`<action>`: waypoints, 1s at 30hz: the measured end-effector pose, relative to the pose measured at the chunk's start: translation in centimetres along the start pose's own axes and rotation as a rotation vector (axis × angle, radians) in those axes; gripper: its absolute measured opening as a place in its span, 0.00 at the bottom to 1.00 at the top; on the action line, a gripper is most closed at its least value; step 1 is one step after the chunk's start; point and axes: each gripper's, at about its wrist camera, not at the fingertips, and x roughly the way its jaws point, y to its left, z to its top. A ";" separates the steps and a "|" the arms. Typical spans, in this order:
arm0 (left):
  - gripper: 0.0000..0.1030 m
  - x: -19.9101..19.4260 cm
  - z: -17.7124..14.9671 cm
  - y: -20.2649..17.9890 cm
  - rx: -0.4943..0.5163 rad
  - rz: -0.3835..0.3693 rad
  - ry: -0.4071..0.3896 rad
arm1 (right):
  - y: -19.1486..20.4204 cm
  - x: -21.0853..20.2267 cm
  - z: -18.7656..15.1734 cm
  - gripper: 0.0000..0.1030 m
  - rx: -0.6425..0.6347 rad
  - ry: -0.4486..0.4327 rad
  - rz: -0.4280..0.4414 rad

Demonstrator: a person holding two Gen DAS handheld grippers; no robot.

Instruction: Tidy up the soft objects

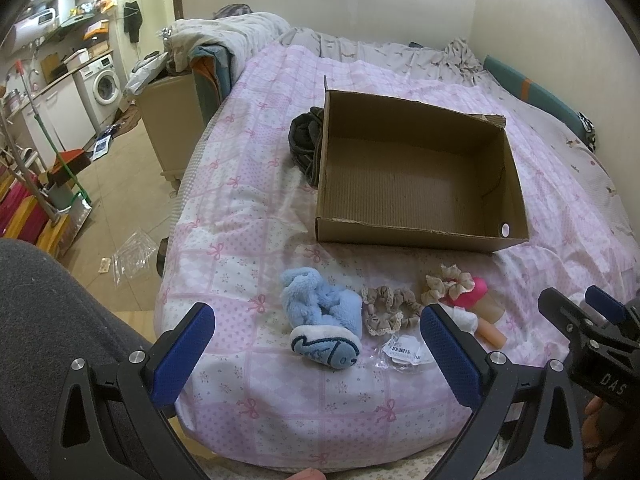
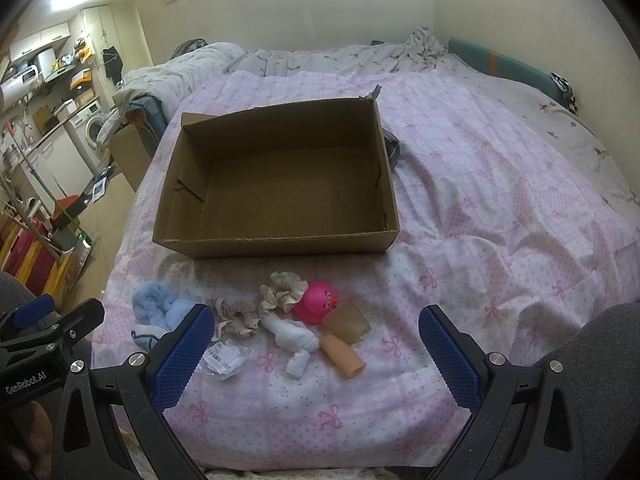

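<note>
Two grippers are held low over the near edge of the bed, both spread wide with nothing between the blue fingers; the left gripper (image 1: 318, 354) is seen above the blue plush toy (image 1: 320, 314), and the right gripper (image 2: 316, 354) is seen above a white rolled cloth (image 2: 294, 340). Just beside the plush toy a beige lace scrunchie (image 1: 386, 310) is laid, and a second frilled scrunchie (image 2: 282, 292) is found touching a pink round toy (image 2: 318, 300); a tan translucent cup (image 2: 348, 324) and a peach-coloured tube (image 2: 344, 358) are set close to the pink toy, on its right. A clear plastic bag with a barcode label (image 2: 224, 358) is seen near the right gripper's left finger. Beyond this cluster, an open cardboard box (image 2: 276, 246) is placed on the pink patterned bedspread (image 2: 500, 216), apart from the soft things, with nothing in it; a dark garment (image 1: 306, 142) is pressed against its far-left wall. A kitchen area with a washing machine (image 1: 106, 84) is visible at the far left.
</note>
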 end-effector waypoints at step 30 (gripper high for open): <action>1.00 0.1 0.9 0.0 -0.012 -0.025 0.041 | -0.4 -0.5 1.8 1.00 0.005 -0.003 0.018</action>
